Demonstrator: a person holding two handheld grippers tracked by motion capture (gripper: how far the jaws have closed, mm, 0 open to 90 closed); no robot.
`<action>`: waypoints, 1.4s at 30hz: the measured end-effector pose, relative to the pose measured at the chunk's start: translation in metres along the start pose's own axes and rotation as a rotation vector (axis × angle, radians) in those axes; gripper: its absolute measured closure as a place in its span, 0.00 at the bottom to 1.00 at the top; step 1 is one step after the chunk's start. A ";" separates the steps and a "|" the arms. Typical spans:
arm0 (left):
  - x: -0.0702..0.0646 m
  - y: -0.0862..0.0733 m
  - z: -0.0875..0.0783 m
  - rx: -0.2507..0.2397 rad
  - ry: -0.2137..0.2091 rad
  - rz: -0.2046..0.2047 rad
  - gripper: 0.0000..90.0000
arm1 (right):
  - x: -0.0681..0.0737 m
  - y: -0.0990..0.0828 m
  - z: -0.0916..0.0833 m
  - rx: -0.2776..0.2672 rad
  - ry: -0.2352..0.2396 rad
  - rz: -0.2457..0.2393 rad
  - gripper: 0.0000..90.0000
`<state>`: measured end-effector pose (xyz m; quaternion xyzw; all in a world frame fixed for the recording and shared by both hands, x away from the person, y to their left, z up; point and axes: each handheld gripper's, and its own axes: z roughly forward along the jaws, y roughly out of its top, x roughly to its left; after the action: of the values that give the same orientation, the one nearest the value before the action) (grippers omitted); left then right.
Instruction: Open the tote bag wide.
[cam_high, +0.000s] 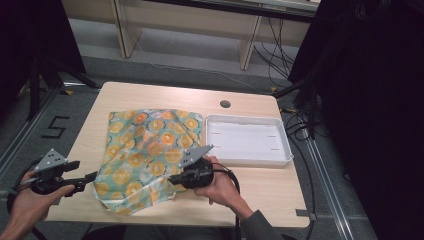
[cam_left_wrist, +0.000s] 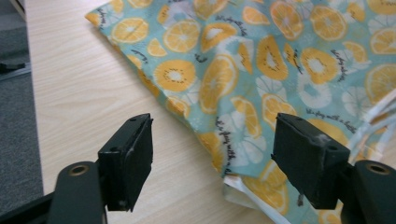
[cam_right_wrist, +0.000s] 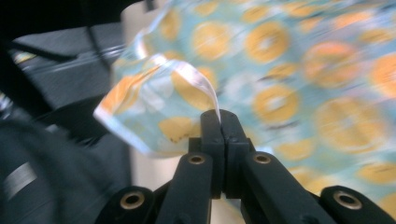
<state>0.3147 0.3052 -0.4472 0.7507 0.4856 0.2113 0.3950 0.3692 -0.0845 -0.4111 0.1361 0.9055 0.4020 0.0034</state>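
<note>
One thin hem is all your right claw (cam_right_wrist: 219, 122) has clamped — the cloth (cam_high: 150, 150) is light, limp and will sag. Your left claw (cam_left_wrist: 212, 161) stands apart on the table (cam_left_wrist: 93, 84), the cloth's near corner between its jaws — take hold there.

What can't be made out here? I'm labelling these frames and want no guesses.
- High view: right claw tips, hidden by its own body.
- Right gripper view: cloth print, motion-blurred.
- Left gripper view: small lettering on the cloth, too small to read; cloth cut off by the right edge.
</note>
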 end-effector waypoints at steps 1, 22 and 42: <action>0.002 -0.001 -0.001 0.006 0.003 0.000 0.31 | -0.007 0.004 0.000 -0.022 -0.020 0.004 1.00; -0.035 0.007 0.005 -0.030 -0.109 0.176 0.32 | -0.126 -0.012 0.036 0.008 -0.276 0.312 0.98; -0.049 0.032 0.029 0.012 -0.282 0.327 0.99 | -0.102 -0.009 0.010 -0.004 -0.296 0.307 0.60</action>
<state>0.3315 0.2435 -0.4352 0.8439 0.2987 0.1623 0.4150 0.4667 -0.1087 -0.4354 0.3301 0.8628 0.3753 0.0751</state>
